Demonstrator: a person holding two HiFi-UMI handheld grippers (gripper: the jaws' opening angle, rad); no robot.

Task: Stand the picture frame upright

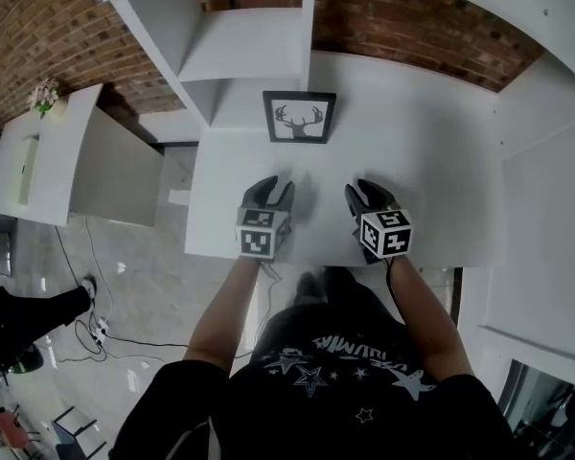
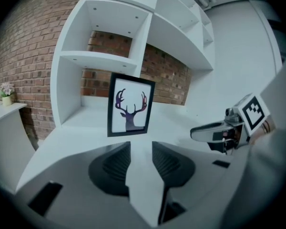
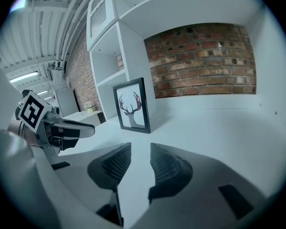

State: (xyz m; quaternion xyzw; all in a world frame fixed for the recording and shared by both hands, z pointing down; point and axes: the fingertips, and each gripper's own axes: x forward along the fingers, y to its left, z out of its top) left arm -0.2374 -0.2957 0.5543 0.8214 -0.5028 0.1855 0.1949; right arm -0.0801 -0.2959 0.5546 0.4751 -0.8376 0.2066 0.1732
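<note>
A: White desk against a brick wall, shelf unit at its left end, white panel at its right. Room?
B: Wide bare top ahead of both claws; near edge sits under the wrists.
A: Frame?
B: Picture frame stands on its lower edge at the back, just beside the shelf unit, well apart from both.
A: Claws?
B: Left gripper and right gripper side by side, jaws wide, holding nothing.
</note>
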